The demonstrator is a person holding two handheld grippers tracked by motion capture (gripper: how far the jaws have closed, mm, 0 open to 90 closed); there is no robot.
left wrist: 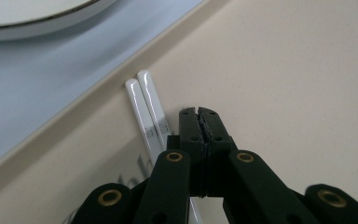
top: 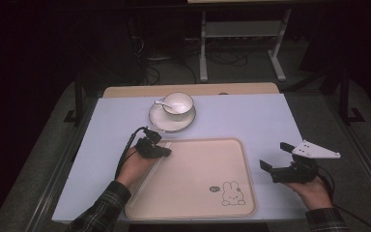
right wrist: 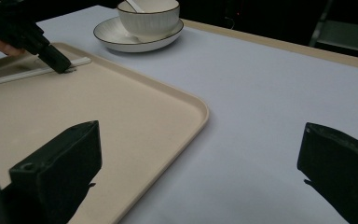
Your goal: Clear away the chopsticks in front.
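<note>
Chopsticks (left wrist: 147,109) (lower ends hidden) beside closed left gripper (left wrist: 199,113), tray (left wrist: 284,93).

A pale lilac-blue table top (top: 251,121) carries a beige rectangular plastic tray (top: 193,179) with a small rabbit drawing (top: 232,194) near its right front corner. A thin white pair of chopsticks (top: 150,170) lies along the tray's left edge. The left gripper (top: 166,152) sits low at the far end of the chopsticks. Beyond the tray, a white ribbed bowl (top: 178,103) holding a white spoon (top: 163,103) stands on a white saucer (top: 160,121). The right gripper (top: 276,157) hovers, jaws apart, just right of the tray.
</note>
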